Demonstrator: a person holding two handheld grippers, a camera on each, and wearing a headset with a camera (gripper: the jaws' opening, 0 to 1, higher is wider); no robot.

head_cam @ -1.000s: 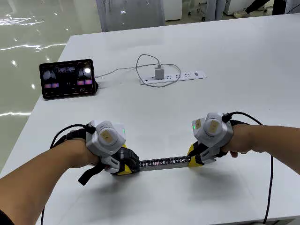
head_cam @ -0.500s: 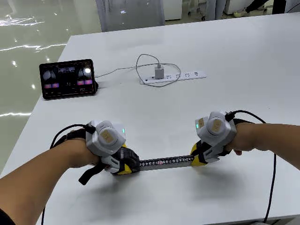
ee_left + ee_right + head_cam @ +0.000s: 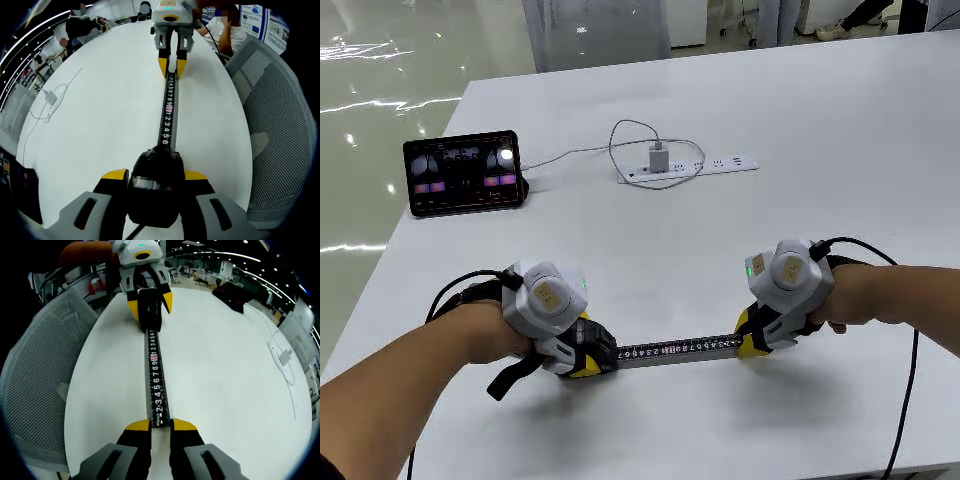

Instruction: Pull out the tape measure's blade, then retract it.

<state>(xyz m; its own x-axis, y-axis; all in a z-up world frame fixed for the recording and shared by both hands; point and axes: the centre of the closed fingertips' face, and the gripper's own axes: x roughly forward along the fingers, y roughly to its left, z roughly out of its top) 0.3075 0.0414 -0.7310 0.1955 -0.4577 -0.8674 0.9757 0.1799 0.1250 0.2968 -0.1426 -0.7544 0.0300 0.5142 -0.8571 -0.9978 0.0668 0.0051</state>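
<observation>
the table (image 3: 820, 110) was smooth matt white; the blade (image 3: 156, 385) looked semi-gloss, perhaps coated metal; the case (image 3: 152, 185) was black plastic.

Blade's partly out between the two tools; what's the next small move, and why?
Probably draw the right tool, shut on the tip of the blade, a little farther from the left tool clamping the case: only a short run of numbers is out.
</observation>
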